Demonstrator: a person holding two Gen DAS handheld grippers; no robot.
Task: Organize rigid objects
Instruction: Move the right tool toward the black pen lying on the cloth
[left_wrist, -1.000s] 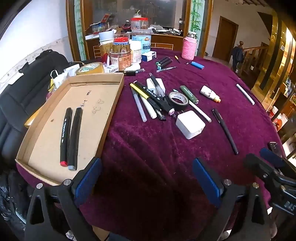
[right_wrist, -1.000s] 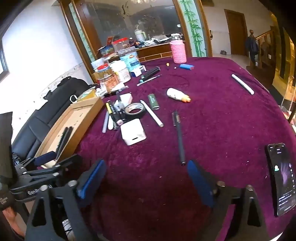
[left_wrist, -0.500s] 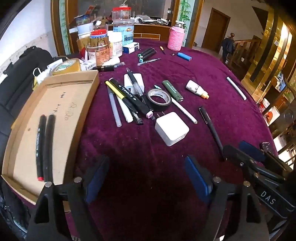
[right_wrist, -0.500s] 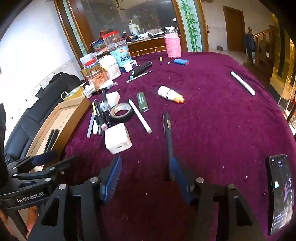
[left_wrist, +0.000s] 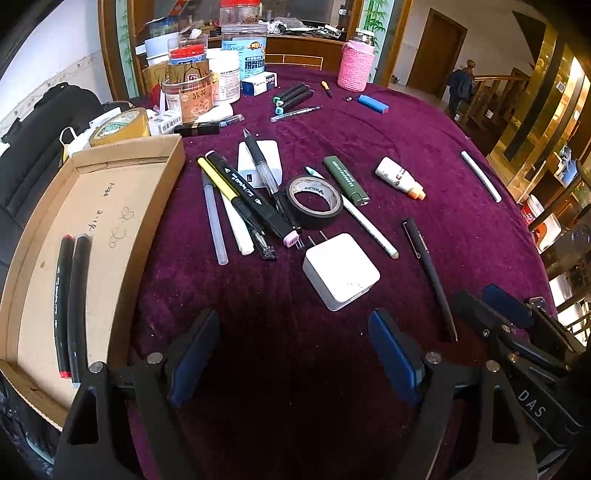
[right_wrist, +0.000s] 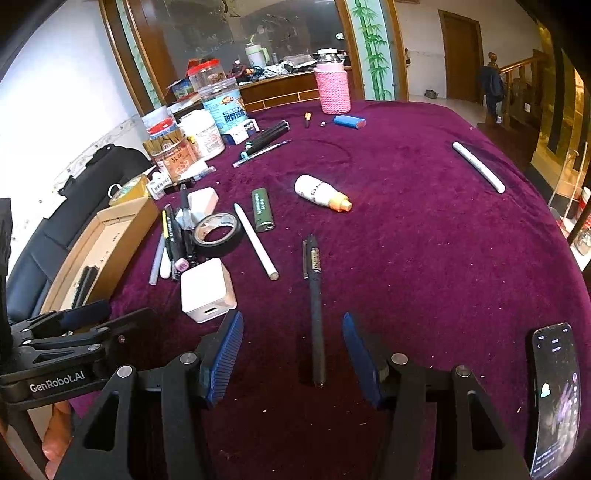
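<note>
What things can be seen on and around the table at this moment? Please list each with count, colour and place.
cardboard tray: 1, brown, table's left edge
markers in tray: 2, black, side by side
pens and markers pile: several, mixed colours, centre
tape roll: 1, black, beside the pile
chargers: 2, white, one near, one under the pile
black pen: 1, lying between the right tool's open fingers, untouched
green lighter: 1, right of the tape
small bottle: 1, white, orange cap
white stick: 1, far right
phone: 1, black, near right edge
jars and boxes: several, far left
pink-sleeved bottle: 1, far edge
left tool: open, empty
right tool: open
</note>
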